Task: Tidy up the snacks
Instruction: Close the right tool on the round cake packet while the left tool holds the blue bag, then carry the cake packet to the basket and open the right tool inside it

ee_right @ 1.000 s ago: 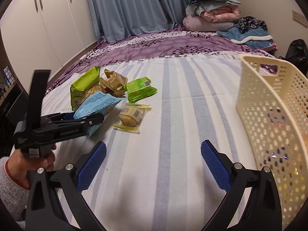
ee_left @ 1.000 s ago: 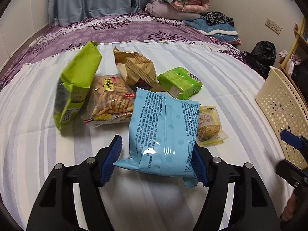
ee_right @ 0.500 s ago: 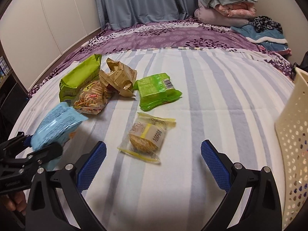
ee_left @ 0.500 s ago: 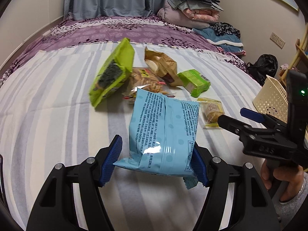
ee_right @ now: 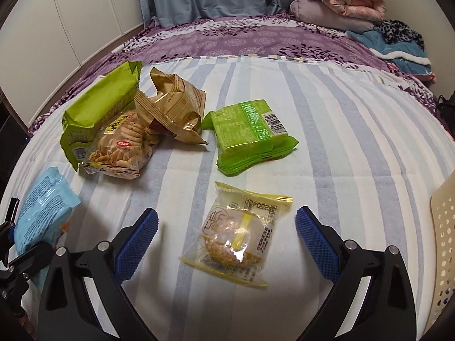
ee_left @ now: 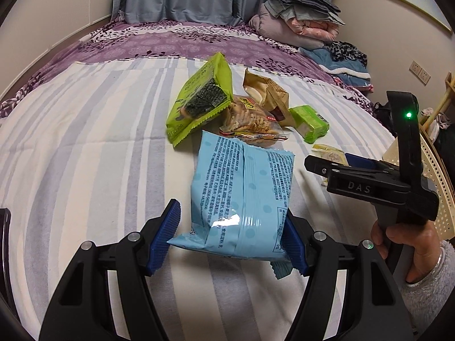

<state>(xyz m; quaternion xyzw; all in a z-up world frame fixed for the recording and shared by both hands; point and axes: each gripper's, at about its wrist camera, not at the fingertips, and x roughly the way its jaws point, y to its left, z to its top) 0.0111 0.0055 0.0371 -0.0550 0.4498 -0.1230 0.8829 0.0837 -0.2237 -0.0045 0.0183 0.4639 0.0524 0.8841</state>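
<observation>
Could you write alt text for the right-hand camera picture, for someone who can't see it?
The right tool, its blue-padded jaws closing but not yet touching, hangs over a clear yellow-edged cake packet on a striped bedspread. Behind lie a green wafer pack, a tan bag, a biscuit-stick bag and a lime pouch; a cream basket stands right.

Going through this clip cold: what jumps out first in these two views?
The light blue snack bag stands out, pinched between the left gripper's fingers above the striped bedspread. Next, the right gripper is closing around a clear yellow-edged pastry packet, not yet touching it. Behind, green, tan and clear snack bags lie heaped together.
</observation>
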